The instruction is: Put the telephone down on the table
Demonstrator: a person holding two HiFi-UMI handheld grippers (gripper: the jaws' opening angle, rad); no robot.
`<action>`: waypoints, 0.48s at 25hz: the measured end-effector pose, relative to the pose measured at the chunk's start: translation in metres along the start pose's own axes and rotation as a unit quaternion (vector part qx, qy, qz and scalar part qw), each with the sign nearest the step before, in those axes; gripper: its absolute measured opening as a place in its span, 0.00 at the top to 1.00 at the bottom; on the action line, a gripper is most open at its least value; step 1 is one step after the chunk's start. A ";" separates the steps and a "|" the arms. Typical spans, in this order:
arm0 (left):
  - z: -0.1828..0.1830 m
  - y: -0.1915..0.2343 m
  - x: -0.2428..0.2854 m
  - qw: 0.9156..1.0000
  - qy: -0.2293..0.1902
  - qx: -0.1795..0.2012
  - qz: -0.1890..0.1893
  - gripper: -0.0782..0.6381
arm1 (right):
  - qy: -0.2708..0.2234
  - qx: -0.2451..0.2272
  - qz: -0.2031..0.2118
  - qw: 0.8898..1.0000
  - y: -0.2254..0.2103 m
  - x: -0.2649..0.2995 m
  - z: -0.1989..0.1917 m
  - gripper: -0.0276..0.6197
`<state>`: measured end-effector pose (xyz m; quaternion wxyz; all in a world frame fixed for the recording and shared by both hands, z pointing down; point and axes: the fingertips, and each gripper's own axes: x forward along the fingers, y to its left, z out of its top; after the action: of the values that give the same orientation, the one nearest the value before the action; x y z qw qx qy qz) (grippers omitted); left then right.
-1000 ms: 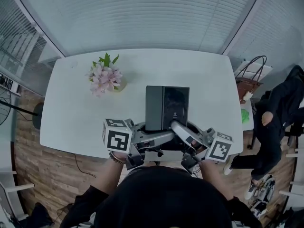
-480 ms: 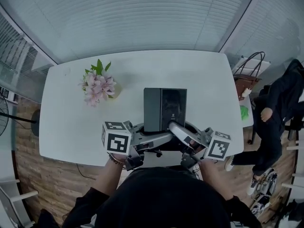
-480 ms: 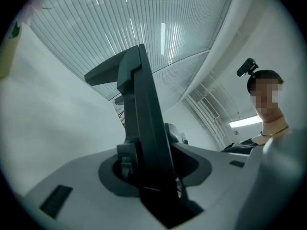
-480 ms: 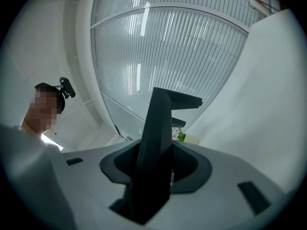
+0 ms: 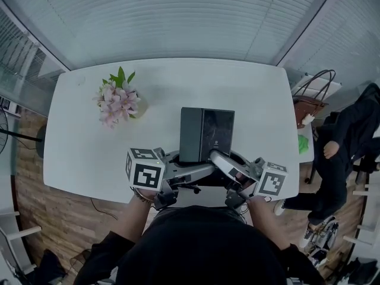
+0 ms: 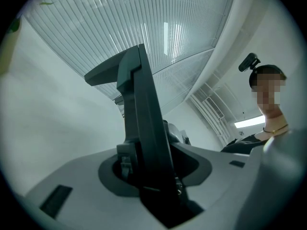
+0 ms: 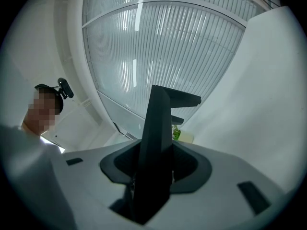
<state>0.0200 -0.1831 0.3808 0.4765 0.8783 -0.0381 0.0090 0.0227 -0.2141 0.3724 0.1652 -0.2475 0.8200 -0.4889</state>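
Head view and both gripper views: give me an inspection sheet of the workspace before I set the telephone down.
Surface: white table, rounded corners.
Job's things: black telephone held over the table's near edge; whether it touches the top cannot be told.
Clutter: pink flowers on the table's left part, apart from the telephone.
Grippers: left tongs and right tongs each shut on the telephone's near end.
Cables: one thin dark cable on the floor below the table's near left side.
Surroundings: window blinds beyond the table; wood floor; brown handbag and a person in dark clothes at the right.
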 end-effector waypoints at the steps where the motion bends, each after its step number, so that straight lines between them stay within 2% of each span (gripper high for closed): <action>1: 0.001 0.002 0.001 1.000 -0.001 -0.001 0.002 0.61 | 0.003 0.002 0.000 1.000 -0.002 0.000 0.001 0.69; 12: -0.005 0.031 0.012 1.000 -0.008 -0.025 0.015 0.61 | 0.032 0.027 -0.012 0.999 -0.035 0.000 0.000 0.69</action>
<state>0.0302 -0.1966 0.4102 0.4978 0.8655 -0.0555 0.0085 0.0315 -0.2282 0.4033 0.1395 -0.2371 0.8084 -0.5205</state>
